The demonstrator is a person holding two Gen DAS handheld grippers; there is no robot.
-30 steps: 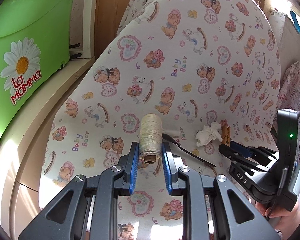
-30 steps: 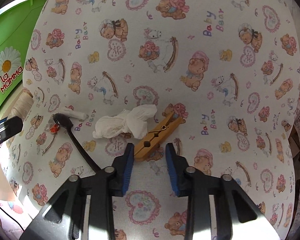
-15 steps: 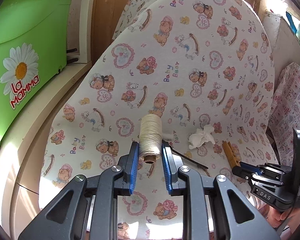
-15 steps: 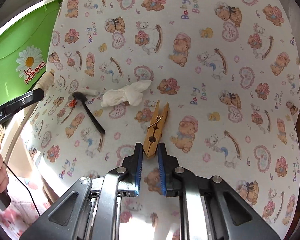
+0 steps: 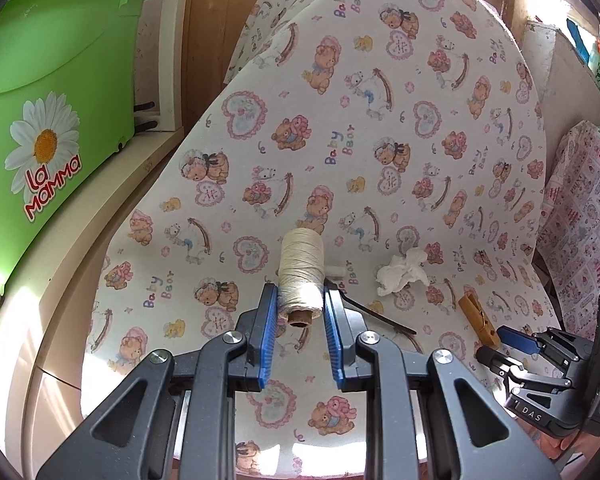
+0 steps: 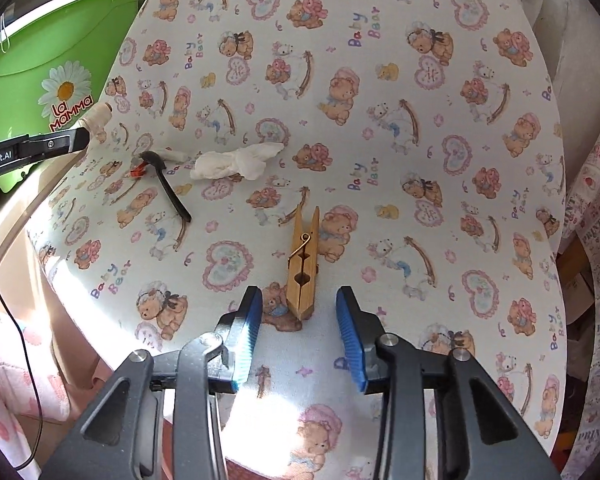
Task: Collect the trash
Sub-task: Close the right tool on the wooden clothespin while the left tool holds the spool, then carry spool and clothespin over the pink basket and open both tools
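Note:
My left gripper [image 5: 300, 308] is shut on a spool of cream thread [image 5: 302, 276], held above the bear-print board [image 5: 340, 120]. A wooden clothespin [image 6: 303, 268] lies flat on the board. My right gripper [image 6: 299, 308] is opening, its blue pads standing apart on either side of the pin's near end without touching it. A crumpled white tissue [image 6: 236, 162] lies further out to the left. Beside it lie a black plastic spoon [image 6: 168, 184], a small white scrap [image 6: 174, 155] and a red bit [image 6: 139, 170].
A green "La Mamma" bin [image 5: 52, 80] stands on a cream ledge left of the board. Patterned fabric [image 5: 580, 208] hangs off the right side. The left gripper's tips [image 6: 80, 136] reach in from the left in the right wrist view, with a cable trailing below.
My right gripper shut on the clothespin, dragged it away from the tissue toward the board's near end, then opened and let it lie. The left gripper kept its grip on the spool.

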